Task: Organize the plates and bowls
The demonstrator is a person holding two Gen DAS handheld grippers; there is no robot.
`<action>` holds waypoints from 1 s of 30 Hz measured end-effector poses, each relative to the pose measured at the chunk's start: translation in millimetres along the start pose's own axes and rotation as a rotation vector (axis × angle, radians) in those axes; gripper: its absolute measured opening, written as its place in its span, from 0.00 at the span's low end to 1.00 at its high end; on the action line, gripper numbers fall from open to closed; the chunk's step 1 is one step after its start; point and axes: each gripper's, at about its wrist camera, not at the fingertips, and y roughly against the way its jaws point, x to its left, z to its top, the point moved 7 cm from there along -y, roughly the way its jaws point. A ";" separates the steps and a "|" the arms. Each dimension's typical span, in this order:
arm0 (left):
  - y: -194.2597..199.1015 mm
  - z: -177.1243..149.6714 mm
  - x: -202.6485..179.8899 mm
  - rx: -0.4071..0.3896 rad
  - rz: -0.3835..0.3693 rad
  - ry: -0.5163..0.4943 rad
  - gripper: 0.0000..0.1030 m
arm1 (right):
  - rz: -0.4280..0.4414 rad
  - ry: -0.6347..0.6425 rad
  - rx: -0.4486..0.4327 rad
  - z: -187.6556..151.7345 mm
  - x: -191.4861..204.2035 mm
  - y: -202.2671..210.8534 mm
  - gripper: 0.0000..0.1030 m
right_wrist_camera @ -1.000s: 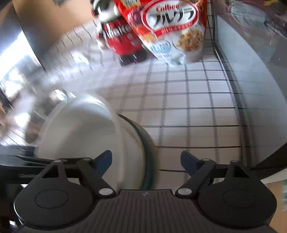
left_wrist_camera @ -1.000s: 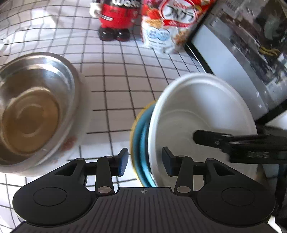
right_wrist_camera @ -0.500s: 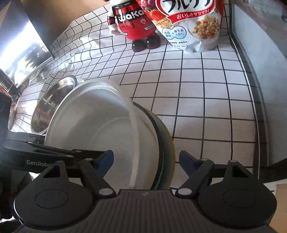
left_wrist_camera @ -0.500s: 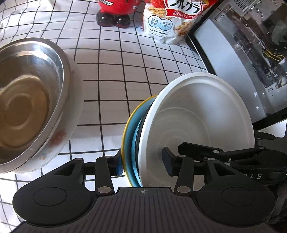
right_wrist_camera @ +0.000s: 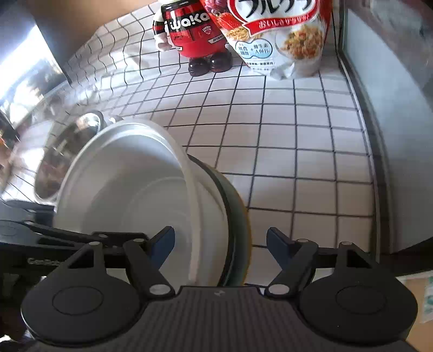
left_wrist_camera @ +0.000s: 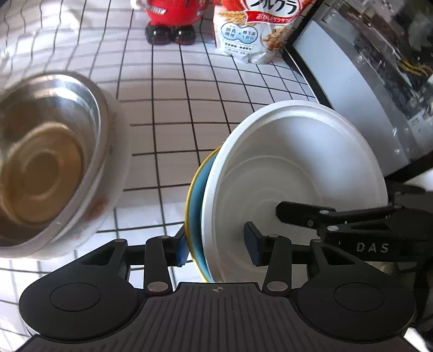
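A white plate (left_wrist_camera: 297, 162) stands on edge on the checked cloth, stacked against a blue plate with a yellow rim (left_wrist_camera: 196, 195). My left gripper (left_wrist_camera: 215, 246) straddles the stack's near edge and its jaws are closing; one pad sits at the blue plate's back and the other faces the white plate's hollow. From the other side my right gripper (right_wrist_camera: 220, 243) also straddles the white plate (right_wrist_camera: 130, 176) and the dark-edged plate (right_wrist_camera: 232, 205). Its jaws are closing too, with a gap at the right pad. A steel bowl (left_wrist_camera: 40, 162) rests inside a white bowl (left_wrist_camera: 116, 168) to the left.
A red toy figure (left_wrist_camera: 169, 19) and a cereal bag (left_wrist_camera: 257, 27) stand at the back of the cloth. A grey appliance wall (left_wrist_camera: 351, 94) runs along the right side. Bare cloth lies between the bowls and the plates.
Both pairs of jaws have narrowed around the upright plate stack. The left gripper's left pad now shows beside the blue plate's back. The plates stay on edge in about the same spot.
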 end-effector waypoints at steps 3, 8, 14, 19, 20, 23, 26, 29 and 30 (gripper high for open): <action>4.0 -0.4 -5.4 -0.022 0.051 -0.065 0.41 | 0.026 0.022 0.018 -2.5 3.8 -0.8 0.74; 1.1 -0.7 -0.1 -0.028 -0.012 -0.065 0.44 | 0.191 -0.140 0.058 -4.0 -8.8 -6.5 0.74; 0.9 -2.2 -2.7 -0.025 -0.002 -0.053 0.43 | 0.178 -0.141 0.063 -3.8 -7.1 -8.1 0.64; -1.1 0.1 -2.1 0.009 -0.010 -0.044 0.43 | 0.181 -0.101 0.067 -3.2 -6.1 -9.1 0.57; -1.5 0.3 -2.4 0.023 -0.013 -0.047 0.44 | 0.190 -0.094 0.064 -4.0 -6.7 -9.2 0.57; -1.7 0.6 -1.9 0.053 -0.023 -0.030 0.44 | 0.226 -0.098 0.066 -6.4 -11.5 -11.5 0.57; -9.0 -1.9 0.3 0.116 -0.085 0.040 0.49 | 0.276 -0.149 0.080 -8.5 -13.0 -13.2 0.57; -23.5 -10.4 1.6 0.209 -0.193 0.143 0.54 | 0.279 -0.168 0.087 -10.5 -13.1 -13.1 0.57; -25.1 -10.3 3.4 0.215 -0.210 0.173 0.54 | 0.291 -0.182 0.094 -12.1 -13.1 -13.6 0.57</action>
